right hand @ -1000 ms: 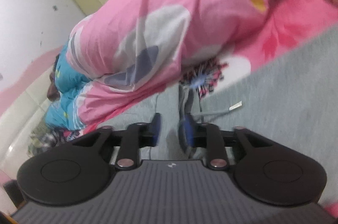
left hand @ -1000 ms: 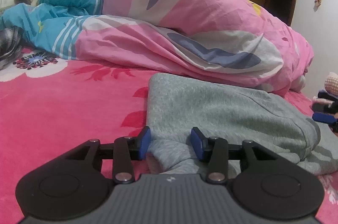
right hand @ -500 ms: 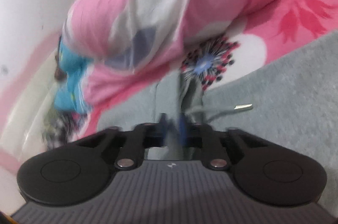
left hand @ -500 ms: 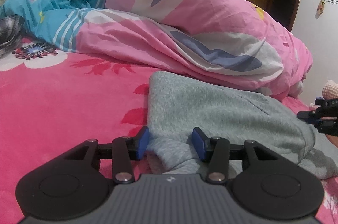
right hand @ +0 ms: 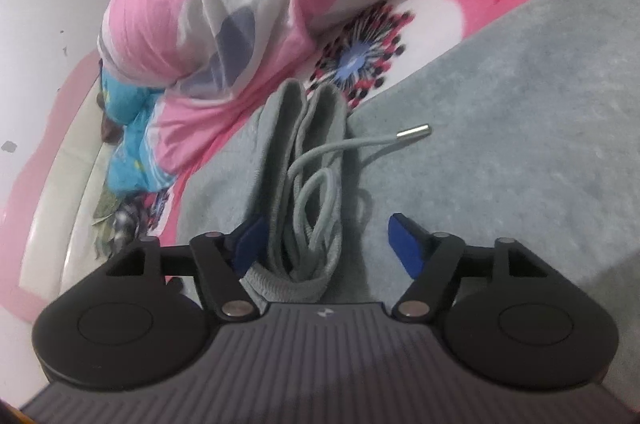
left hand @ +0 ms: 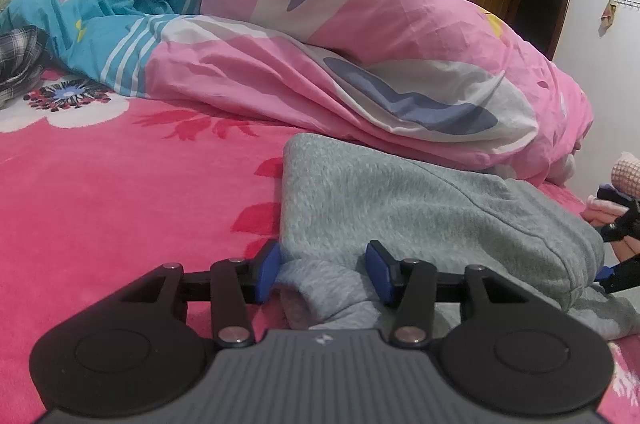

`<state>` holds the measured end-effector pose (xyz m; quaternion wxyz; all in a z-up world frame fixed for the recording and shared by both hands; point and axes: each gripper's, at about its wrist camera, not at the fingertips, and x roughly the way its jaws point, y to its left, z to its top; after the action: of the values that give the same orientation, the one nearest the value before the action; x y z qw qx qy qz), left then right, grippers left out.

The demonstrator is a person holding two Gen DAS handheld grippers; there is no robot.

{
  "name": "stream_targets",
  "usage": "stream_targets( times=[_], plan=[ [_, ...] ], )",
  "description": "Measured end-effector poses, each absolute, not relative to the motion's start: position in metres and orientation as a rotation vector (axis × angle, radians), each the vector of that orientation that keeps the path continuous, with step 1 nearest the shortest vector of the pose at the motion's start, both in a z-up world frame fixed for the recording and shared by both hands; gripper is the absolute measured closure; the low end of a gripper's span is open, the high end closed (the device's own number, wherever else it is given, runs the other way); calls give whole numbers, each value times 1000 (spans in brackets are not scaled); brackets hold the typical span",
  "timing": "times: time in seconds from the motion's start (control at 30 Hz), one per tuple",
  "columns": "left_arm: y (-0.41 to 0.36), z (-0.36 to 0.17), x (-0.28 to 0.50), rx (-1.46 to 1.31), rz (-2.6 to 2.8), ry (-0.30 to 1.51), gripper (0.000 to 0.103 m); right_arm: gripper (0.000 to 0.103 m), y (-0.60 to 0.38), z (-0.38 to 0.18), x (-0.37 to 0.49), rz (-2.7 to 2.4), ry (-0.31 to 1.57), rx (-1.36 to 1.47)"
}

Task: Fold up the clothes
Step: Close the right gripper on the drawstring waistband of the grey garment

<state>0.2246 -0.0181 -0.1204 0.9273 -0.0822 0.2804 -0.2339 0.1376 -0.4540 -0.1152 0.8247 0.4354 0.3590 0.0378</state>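
While my right gripper (right hand: 324,244) opens off waistband (right hand: 304,184), running straight ahead, left gripper (left hand: 324,270) loosely straddles sweatpants (left hand: 400,208) hem.

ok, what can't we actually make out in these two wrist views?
- Left wrist view: near edge of the grey garment is hidden behind the left gripper body; whether the pads press the fabric is unclear.
- Left wrist view: right gripper is cut off by the frame edge.
- Right wrist view: the bunched waistband bottom is hidden under the gripper body, whose jaws are opening.
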Motion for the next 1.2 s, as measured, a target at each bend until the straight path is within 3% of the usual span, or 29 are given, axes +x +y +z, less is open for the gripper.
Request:
stream_targets(
  times=[0.3, 0.77, 0.87, 0.93, 1.0, 1.07, 1.2],
  plan=[
    [-19, -121, 224, -161, -478, 574, 53, 22, -457, -128, 117, 150, 766, 1049],
    [-18, -121, 225, -171, -479, 573, 53, 25, -446, -132, 186, 317, 774, 1027],
    [-17, -122, 226, -175, -482, 576, 53, 36, -437, -132, 197, 305, 798, 970],
    [-16, -122, 227, -183, -485, 578, 53, 65, -431, -134, 204, 282, 822, 937],
    [-14, -121, 227, -196, -493, 579, 53, 75, -425, -137, 211, 259, 845, 904],
    [-10, -119, 227, -220, -516, 571, 52, 78, -424, -129, 200, 256, 785, 895],
    [-4, -107, 218, -307, -616, 501, 38, 79, -434, -113, 174, 262, 683, 884]
  ],
)
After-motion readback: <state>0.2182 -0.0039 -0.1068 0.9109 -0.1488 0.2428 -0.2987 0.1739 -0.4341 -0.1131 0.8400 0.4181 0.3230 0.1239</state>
